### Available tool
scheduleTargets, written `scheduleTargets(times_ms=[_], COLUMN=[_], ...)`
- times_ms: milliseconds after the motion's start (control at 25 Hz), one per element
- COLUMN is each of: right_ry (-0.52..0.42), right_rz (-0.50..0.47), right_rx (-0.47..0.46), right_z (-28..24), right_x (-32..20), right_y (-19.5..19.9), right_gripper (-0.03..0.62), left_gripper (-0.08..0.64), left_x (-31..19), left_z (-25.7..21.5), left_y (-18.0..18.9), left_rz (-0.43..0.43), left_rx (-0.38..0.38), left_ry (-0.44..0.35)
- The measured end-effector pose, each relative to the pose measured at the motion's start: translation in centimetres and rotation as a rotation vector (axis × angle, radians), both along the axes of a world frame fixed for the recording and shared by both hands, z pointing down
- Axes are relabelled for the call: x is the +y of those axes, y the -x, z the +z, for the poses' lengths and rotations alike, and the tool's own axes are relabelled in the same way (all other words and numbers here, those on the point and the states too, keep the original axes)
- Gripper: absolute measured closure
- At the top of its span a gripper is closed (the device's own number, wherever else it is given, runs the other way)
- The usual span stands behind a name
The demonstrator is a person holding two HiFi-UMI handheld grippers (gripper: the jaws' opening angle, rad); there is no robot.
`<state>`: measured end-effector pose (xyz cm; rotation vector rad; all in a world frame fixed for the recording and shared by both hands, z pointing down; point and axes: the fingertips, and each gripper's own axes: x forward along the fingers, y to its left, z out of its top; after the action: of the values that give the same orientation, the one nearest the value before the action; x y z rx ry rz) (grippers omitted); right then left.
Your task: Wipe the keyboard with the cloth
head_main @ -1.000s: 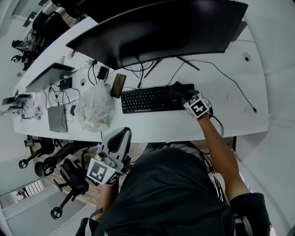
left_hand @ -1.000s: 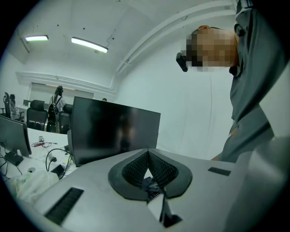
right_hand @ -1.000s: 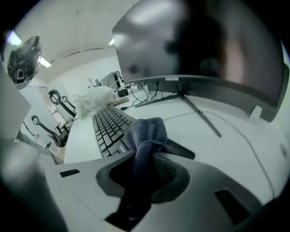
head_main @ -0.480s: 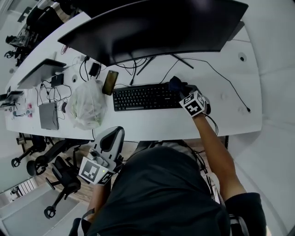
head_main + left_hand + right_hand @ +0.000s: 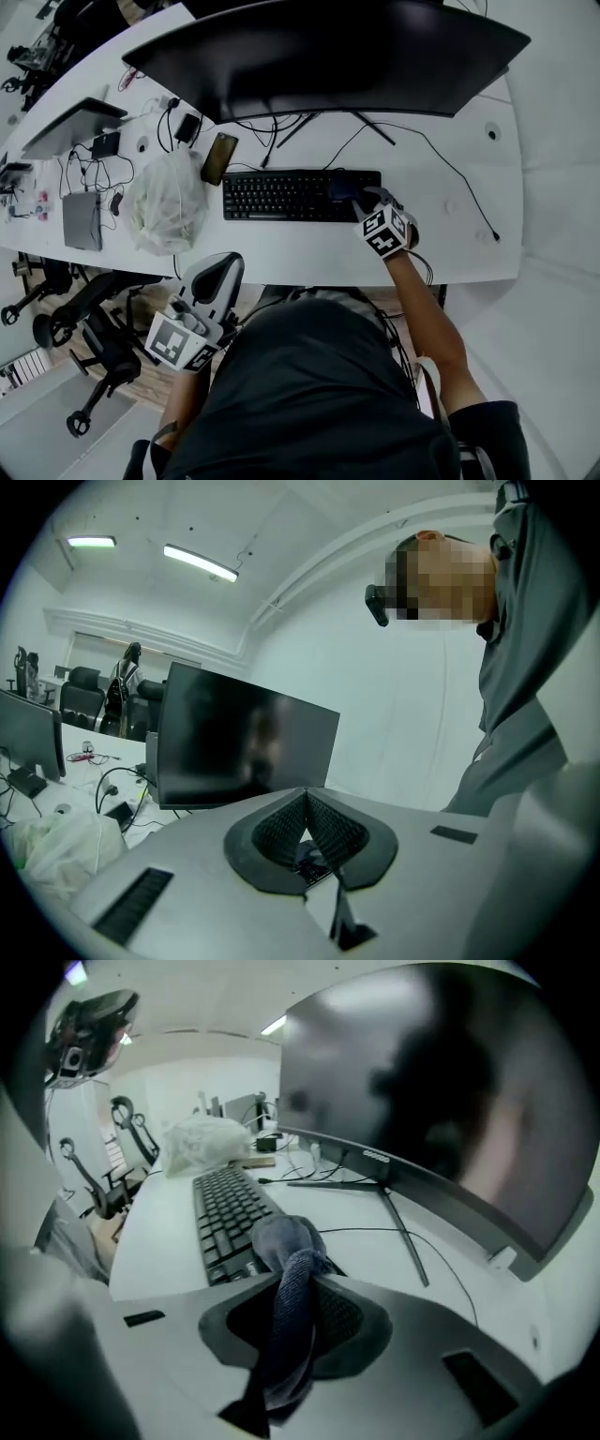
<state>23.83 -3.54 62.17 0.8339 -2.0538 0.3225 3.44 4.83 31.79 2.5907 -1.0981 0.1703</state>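
Observation:
A black keyboard [image 5: 286, 196] [image 5: 225, 1208] lies on the white desk [image 5: 309, 248] in front of the big monitor [image 5: 328, 52]. My right gripper [image 5: 370, 202] [image 5: 298, 1274] is shut on a dark blue cloth [image 5: 286, 1260] [image 5: 345, 187], whose free end rests on the keyboard's right end. My left gripper [image 5: 211, 291] [image 5: 305, 829] is held low at the person's left side, off the desk, above an office chair. Its jaws are shut with nothing between them.
A white plastic bag [image 5: 167, 202] [image 5: 208, 1140] sits left of the keyboard, with a phone [image 5: 217, 157] beside it. Cables [image 5: 441, 164], chargers, a closed laptop [image 5: 80, 220] and an open one lie further along the desk. Office chairs [image 5: 94, 352] stand below the desk edge.
My right gripper and the cloth have slid left along the keyboard's right end. The head view has shifted, so the desk shows further left. The left gripper stays low.

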Motion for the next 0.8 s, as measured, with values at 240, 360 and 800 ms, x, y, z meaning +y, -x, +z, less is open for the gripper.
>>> scheduleTargets(times_ms=[240,360,800], right_ry=[0.128,0.236,0.173], right_rz=[0.056,-0.053,0.132], right_rx=[-0.024,-0.052,-0.053], right_z=[2.1,2.7,2.0], right_x=[2.9,8.1,1.2], right_y=[1.6,5.5,7.3], right_gripper=[0.518,0.518,0.522], left_gripper=[0.554,0.554,0.555], left_x=[-0.2,-0.5,-0.9], left_z=[-0.2,0.2,1.3], left_y=[1.6,3.7,8.5], left_rz=[-0.014,-0.041,-0.041], left_rx=[0.030,0.053,0.107], left_ry=[-0.005,0.012,0.034])
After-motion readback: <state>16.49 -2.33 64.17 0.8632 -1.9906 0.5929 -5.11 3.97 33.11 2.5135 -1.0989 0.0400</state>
